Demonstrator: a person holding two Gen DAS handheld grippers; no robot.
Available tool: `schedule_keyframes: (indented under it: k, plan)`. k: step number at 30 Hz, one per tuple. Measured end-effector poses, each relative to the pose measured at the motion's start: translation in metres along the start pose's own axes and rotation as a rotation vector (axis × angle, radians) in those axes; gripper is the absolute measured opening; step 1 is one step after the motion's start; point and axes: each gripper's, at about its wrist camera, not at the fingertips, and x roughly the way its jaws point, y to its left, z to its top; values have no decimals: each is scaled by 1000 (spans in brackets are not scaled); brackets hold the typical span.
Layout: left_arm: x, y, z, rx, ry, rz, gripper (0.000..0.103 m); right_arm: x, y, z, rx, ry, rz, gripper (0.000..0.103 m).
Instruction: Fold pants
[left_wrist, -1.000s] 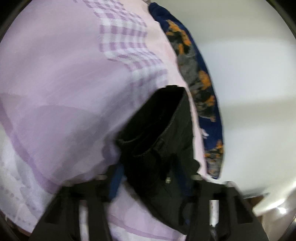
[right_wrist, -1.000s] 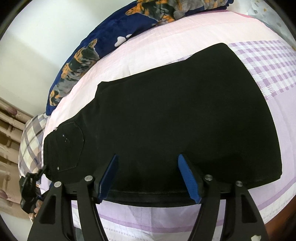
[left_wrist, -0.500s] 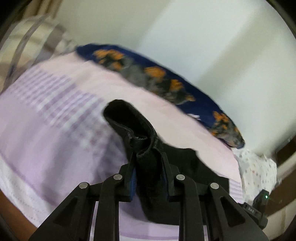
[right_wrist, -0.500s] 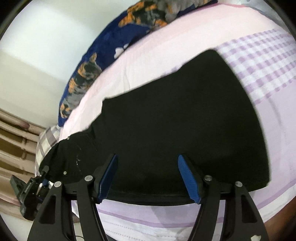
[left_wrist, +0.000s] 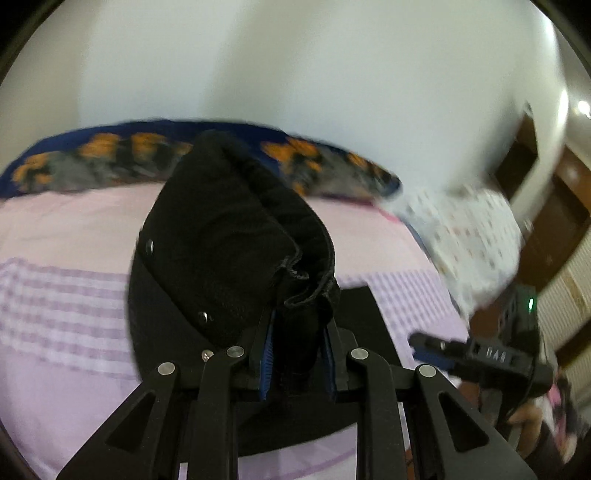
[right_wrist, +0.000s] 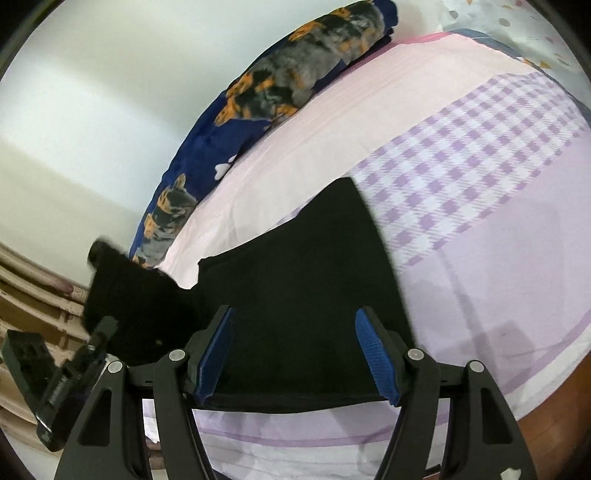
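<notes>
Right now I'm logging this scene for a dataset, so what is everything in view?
pants: one, black, flat on the bed, waist end lifted.
bedsheet: one, pink and lilac checks, under the pants.
blanket: one, navy with orange and grey print, along the wall.
pillow: one, white with dots, bed's far corner.
wall: white, behind the bed.
left claw: one, black with blue pads, shut on the waistband.
right claw: one, same colours, open over the pants.
</notes>
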Motion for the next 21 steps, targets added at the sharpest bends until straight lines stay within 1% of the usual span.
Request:
schedule_keyframes:
  k: [2,4,5,8,11,12,14,15,17,18,20,21]
  plan:
    - [19,-16,-4,15,58,-19,22,-4,-9,1,7,-5,0,66]
    - [44,-27,-12,26,132,-22,22,-8,-18,2,11,-14,-6,66]
    - [58,-30,-19,33,168,-10,22,-9,-21,2,11,-18,-10,66]
    - [82,-39,-34,80,216,42,22,-11,-28,0,11,-27,-23,66]
    - [86,-49,-40,133,212,61,26,-8,-28,0,-13,-13,-21,66]
    - [84,-52,-40,144,211,56,27,-6,-27,0,-24,-4,-16,66]
    - [79,-49,-37,147,215,35,32,-2,-24,0,-46,8,-13,66]
    - [75,-49,-36,143,220,22,33,-2,-21,0,-69,9,15,66]
    - [69,-48,-35,142,216,-16,36,-1,-17,1,-97,-8,45,66]
    - [61,-48,-35,143,198,-37,36,-1,-14,3,-115,-19,58,66]
    - [41,-43,-30,140,139,-44,38,0,-12,5,-137,-25,75,66]
    - [34,-39,-27,138,115,-37,43,1,-11,7,-148,-23,90,66]
